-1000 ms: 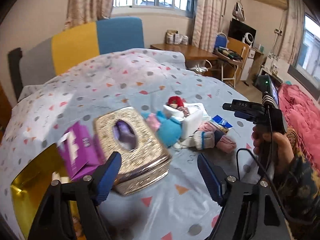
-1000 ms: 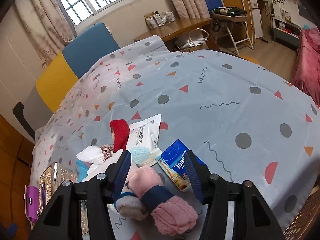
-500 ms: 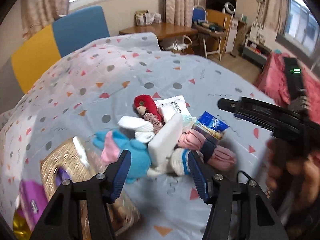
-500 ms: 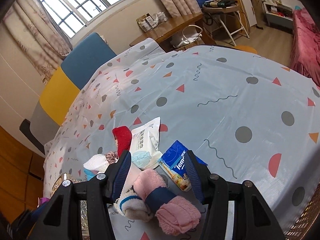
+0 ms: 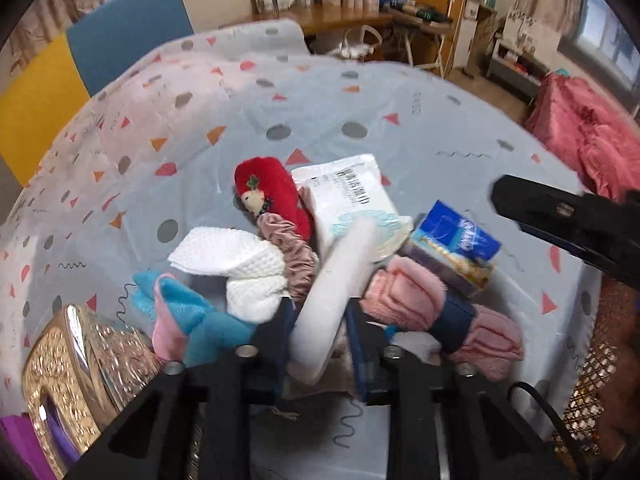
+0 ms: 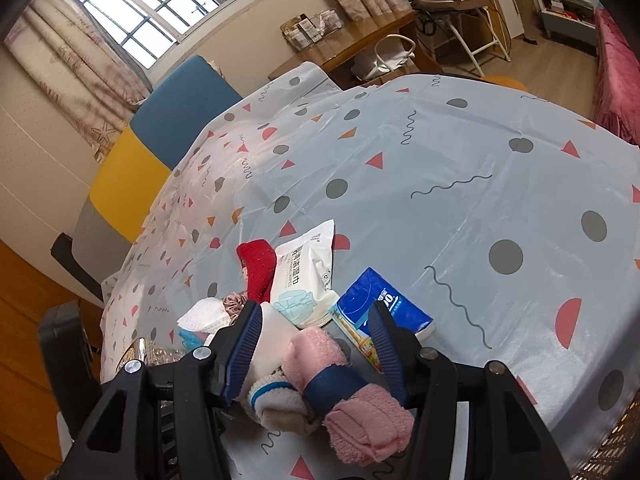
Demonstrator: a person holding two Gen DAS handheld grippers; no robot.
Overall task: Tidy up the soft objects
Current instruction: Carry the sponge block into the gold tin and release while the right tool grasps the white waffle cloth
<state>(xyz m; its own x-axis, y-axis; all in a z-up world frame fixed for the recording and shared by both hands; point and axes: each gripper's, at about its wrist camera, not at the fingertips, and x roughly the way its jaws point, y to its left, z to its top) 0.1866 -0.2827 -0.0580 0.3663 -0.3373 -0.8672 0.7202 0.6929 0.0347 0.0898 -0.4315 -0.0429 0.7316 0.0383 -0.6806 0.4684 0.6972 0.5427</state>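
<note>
A heap of soft things lies on the patterned tablecloth (image 5: 320, 120). My left gripper (image 5: 320, 320) has closed its jaws on a white foam pad (image 5: 336, 284). Around it lie a white cloth (image 5: 236, 260), a pink scrunchie (image 5: 292, 248), a red doll (image 5: 272, 196), a blue and pink plush (image 5: 188, 320), a wet wipes pack (image 5: 348, 196), a blue tissue pack (image 5: 456, 240) and pink socks (image 5: 420, 296). My right gripper (image 6: 316, 344) is open, hovering over the pink socks (image 6: 344, 392), with the tissue pack (image 6: 380, 308) by its right finger.
A gold tissue box (image 5: 80, 376) with a purple packet (image 5: 20, 452) stands at the left. A blue and yellow sofa (image 6: 168, 120) is behind the table. A woven gold basket (image 5: 588, 392) sits at the right edge. A desk and chairs stand further back.
My left gripper swung right from the gold tissue box to the heap, moved in and closed on the white foam pad. My right gripper stayed open over the pink socks.
</note>
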